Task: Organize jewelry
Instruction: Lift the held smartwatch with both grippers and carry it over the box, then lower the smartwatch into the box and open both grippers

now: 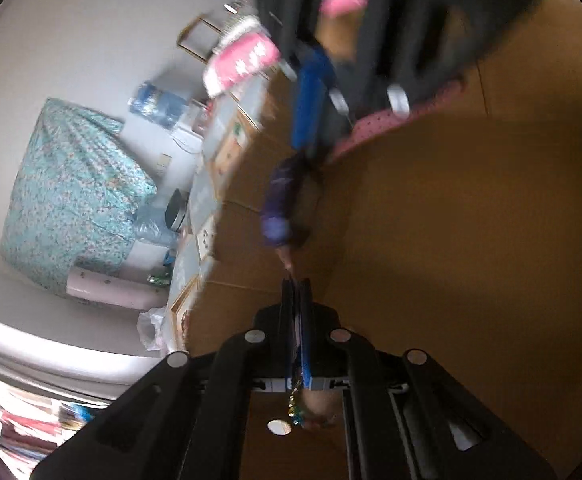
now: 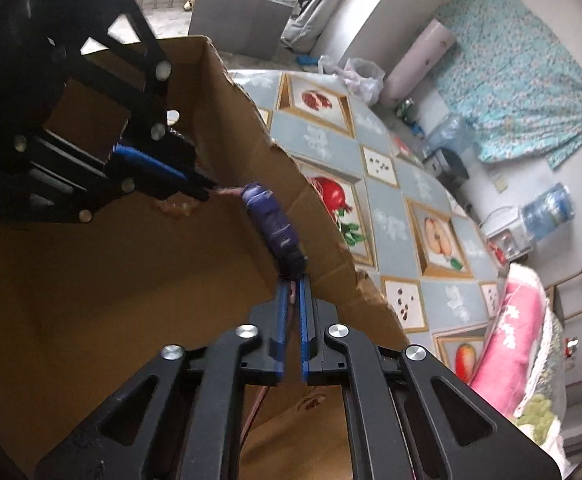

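We record pale grey walls in soft daylight. A table carries a grey-blue tablecloth printed with framed fruit pictures. We list a mattress in turquoise floral cover leaning on the wall, a pale pink roll beside it, a water dispenser bottle, a grey cabinet, and a pink cushion at the table's edge.

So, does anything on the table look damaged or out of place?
Yes. The brown cardboard box has a torn, ragged top edge along the wall beside the fruit-patterned tablecloth. Otherwise, the purple beaded bracelet is stretched between the left gripper and right gripper.
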Available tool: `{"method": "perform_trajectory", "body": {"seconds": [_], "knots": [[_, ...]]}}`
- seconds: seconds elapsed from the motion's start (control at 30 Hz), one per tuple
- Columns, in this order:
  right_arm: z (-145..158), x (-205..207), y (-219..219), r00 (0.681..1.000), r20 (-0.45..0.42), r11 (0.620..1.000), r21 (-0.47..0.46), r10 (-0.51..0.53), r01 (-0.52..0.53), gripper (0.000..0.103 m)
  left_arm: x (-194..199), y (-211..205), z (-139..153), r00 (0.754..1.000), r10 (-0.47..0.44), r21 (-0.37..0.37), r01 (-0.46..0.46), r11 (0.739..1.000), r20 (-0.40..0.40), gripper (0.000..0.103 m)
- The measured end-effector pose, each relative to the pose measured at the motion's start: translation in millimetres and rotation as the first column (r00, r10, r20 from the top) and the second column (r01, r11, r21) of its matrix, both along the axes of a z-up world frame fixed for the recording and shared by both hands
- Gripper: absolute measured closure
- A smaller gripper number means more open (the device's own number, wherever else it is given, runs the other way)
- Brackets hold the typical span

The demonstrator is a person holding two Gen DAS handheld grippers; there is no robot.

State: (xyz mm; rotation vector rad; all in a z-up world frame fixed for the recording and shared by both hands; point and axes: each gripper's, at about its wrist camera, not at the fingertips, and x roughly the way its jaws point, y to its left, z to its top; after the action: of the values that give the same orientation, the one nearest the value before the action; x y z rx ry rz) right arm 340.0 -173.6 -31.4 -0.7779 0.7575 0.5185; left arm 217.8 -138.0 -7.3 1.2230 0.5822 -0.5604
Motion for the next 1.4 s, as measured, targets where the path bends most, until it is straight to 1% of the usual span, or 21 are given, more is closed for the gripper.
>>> {"method": "perform_trajectory", "body": {"seconds": [0.13, 0.2, 0.27, 0.33, 0.47, 0.57, 0.63, 0.7, 0.8, 0.87, 0.9, 0.97, 1.03, 1.07, 1.1, 1.17, 1.23, 1.27, 1.3, 1.37, 1.4], "knots": [[7, -10, -5, 1.0, 0.002, 1.0, 0.031, -0.006, 0.006, 0.09, -8, -5, -10, 0.999, -0.035, 0.076, 0.037, 0.996, -0.026, 0.095], [12, -16, -7, 1.0, 0.005, 0.999, 0.044, -0.014, 0.013, 0.083, -7, -7, -9, 0.999, -0.012, 0.084, 0.015, 0.996, -0.043, 0.093], [15, -18, -10, 1.0, 0.003, 0.998, 0.059, -0.017, 0.017, 0.081, -8, -7, -2, 0.998, 0.009, 0.062, -0.005, 0.998, -0.066, 0.087], [20, -23, -12, 1.0, 0.005, 0.997, 0.071, -0.03, 0.029, 0.081, -12, -6, 12, 0.998, 0.016, 0.023, -0.014, 1.0, -0.067, 0.08], [34, -35, -20, 0.997, 0.016, 0.992, 0.103, -0.072, 0.07, 0.077, -17, 8, 47, 0.996, 0.075, -0.082, -0.08, 0.993, -0.057, 0.07], [45, -43, -25, 0.996, 0.01, 0.987, 0.137, -0.091, 0.089, 0.077, -16, 29, 82, 0.985, 0.158, -0.201, -0.168, 0.965, -0.067, 0.068], [51, -50, -26, 0.994, 0.006, 0.983, 0.155, -0.105, 0.103, 0.076, -20, 46, 104, 0.976, 0.205, -0.285, -0.218, 0.933, -0.074, 0.067], [55, -53, -27, 0.993, -0.001, 0.979, 0.166, -0.118, 0.117, 0.075, -28, 67, 128, 0.962, 0.261, -0.383, -0.271, 0.883, -0.077, 0.063], [60, -56, -22, 0.992, -0.022, 0.972, 0.198, -0.121, 0.123, 0.073, -49, 88, 146, 0.944, 0.32, -0.489, -0.317, 0.813, -0.08, 0.057], [62, -52, -18, 0.99, -0.058, 0.961, 0.242, -0.126, 0.136, 0.073, -57, 99, 152, 0.932, 0.351, -0.537, -0.342, 0.771, -0.091, 0.054], [62, -46, -14, 0.986, -0.094, 0.948, 0.276, -0.137, 0.158, 0.073, -68, 109, 155, 0.92, 0.38, -0.576, -0.365, 0.731, -0.1, 0.054], [60, -34, -8, 0.976, -0.144, 0.93, 0.308, -0.16, 0.198, 0.073, -68, 124, 158, 0.9, 0.421, -0.618, -0.396, 0.679, -0.115, 0.053], [54, -16, 2, 0.956, -0.22, 0.907, 0.332, -0.194, 0.261, 0.074, -85, 142, 157, 0.875, 0.462, -0.672, -0.431, 0.602, -0.147, 0.052], [49, -9, 7, 0.947, -0.246, 0.9, 0.331, -0.206, 0.282, 0.078, -92, 152, 156, 0.864, 0.474, -0.693, -0.447, 0.566, -0.17, 0.052], [44, -1, 16, 0.94, -0.255, 0.902, 0.309, -0.227, 0.301, 0.08, -102, 163, 153, 0.849, 0.488, -0.717, -0.468, 0.517, -0.203, 0.052], [32, 12, 32, 0.932, -0.265, 0.912, 0.26, -0.248, 0.317, 0.086, -111, 177, 148, 0.832, 0.498, -0.736, -0.493, 0.464, -0.244, 0.052], [17, 25, 48, 0.918, -0.299, 0.918, 0.216, -0.262, 0.332, 0.087, -125, 193, 137, 0.808, 0.503, -0.746, -0.532, 0.4, -0.307, 0.052], [8, 32, 57, 0.913, -0.303, 0.925, 0.18, -0.272, 0.335, 0.089, -131, 198, 132, 0.798, 0.505, -0.744, -0.548, 0.382, -0.329, 0.052], [2, 35, 62, 0.912, -0.3, 0.929, 0.153, -0.281, 0.337, 0.09, -134, 200, 128, 0.793, 0.508, -0.741, -0.556, 0.377, -0.337, 0.052], [-9, 41, 70, 0.905, -0.303, 0.932, 0.109, -0.299, 0.344, 0.09, -144, 203, 120, 0.784, 0.52, -0.73, -0.567, 0.382, -0.338, 0.052], [-16, 44, 73, 0.9, -0.309, 0.933, 0.092, -0.306, 0.349, 0.09, -150, 204, 115, 0.783, 0.528, -0.721, -0.57, 0.394, -0.33, 0.052]]}}
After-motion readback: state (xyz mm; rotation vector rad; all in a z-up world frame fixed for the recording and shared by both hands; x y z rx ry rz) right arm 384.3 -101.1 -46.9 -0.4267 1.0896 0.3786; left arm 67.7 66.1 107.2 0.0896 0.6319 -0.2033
